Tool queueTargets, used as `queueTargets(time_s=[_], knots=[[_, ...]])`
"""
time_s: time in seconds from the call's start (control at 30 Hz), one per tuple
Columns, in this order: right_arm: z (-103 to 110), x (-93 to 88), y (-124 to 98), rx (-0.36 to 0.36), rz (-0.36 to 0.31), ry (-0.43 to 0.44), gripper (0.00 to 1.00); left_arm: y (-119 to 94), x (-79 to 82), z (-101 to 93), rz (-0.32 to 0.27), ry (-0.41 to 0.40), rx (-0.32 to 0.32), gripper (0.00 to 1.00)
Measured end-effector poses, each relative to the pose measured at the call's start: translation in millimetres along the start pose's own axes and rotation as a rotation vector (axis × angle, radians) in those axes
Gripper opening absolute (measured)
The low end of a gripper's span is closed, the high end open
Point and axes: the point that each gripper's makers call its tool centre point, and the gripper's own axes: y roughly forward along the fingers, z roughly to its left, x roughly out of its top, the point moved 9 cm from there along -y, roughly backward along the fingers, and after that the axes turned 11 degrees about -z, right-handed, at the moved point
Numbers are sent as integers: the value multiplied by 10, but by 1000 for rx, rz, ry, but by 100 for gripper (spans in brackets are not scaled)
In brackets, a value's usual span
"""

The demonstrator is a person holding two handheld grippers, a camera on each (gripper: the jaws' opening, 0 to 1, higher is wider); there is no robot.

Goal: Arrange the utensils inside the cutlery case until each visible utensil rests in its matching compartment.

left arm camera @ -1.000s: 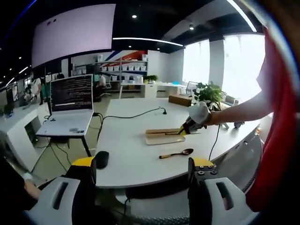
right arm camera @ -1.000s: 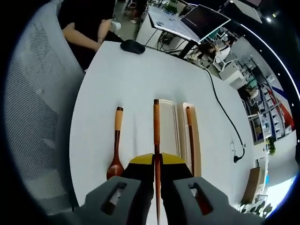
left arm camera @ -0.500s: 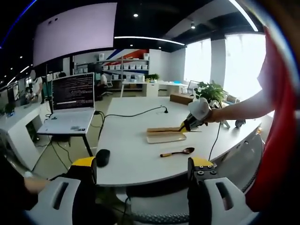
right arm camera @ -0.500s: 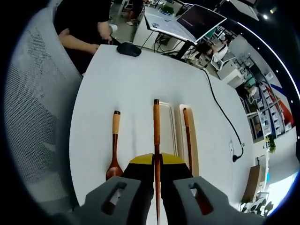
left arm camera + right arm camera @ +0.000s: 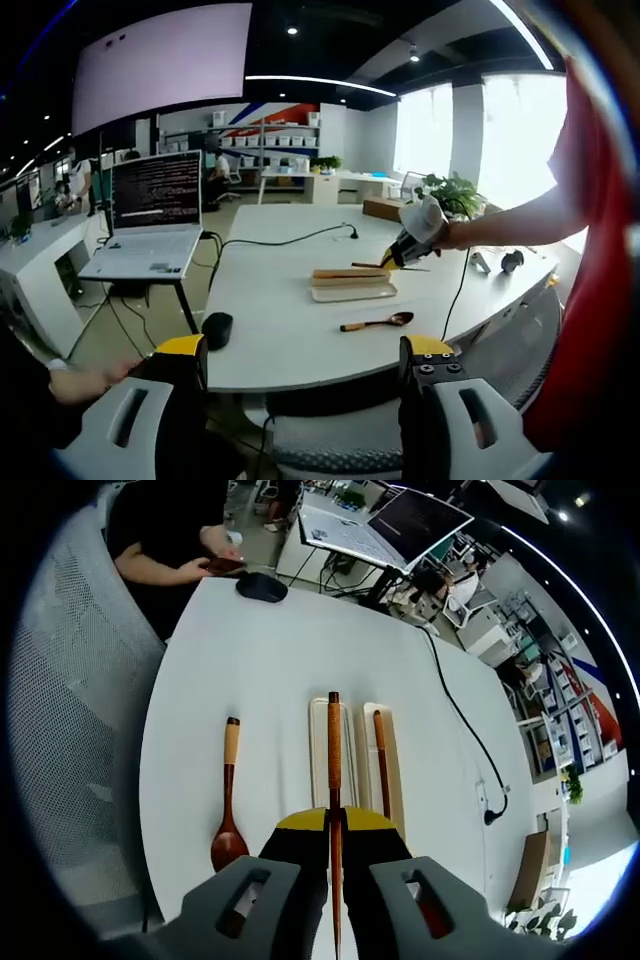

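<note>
I am seeing my left gripper (image 5: 300,400) showing as two pale grey moulded jaws with slot-shaped cut-outs at six o'clock in the left gripper view, each running into a black inner finger (image 5: 187,400) capped in yellow, with small screws sitting on the right cap. My right gripper (image 5: 334,865) is wearing the same grey shells, black fingers and yellow tips. A red garment (image 5: 590,300) is filling the three o'clock edge of the left gripper view.

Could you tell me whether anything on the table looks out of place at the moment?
Yes: the wooden spoon lies on the bare table, beside the cutlery case rather than in a compartment. One chopstick rests in the case; the right claw holds the other chopstick above it.
</note>
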Motion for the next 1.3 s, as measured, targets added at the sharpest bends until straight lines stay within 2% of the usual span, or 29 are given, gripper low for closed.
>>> queueTargets(time_s=[0.5,0.6,1.3], knots=[[-105,180,46,-3,2,-46,0,-32,-63,87,4,-12,9,79],[-122,197,46,-6,-4,-51,0,-32,-94,92,6,-39,8,79],[-273,77,6,-29,16,-36,0,2,-99,55,18,-35,1,78]])
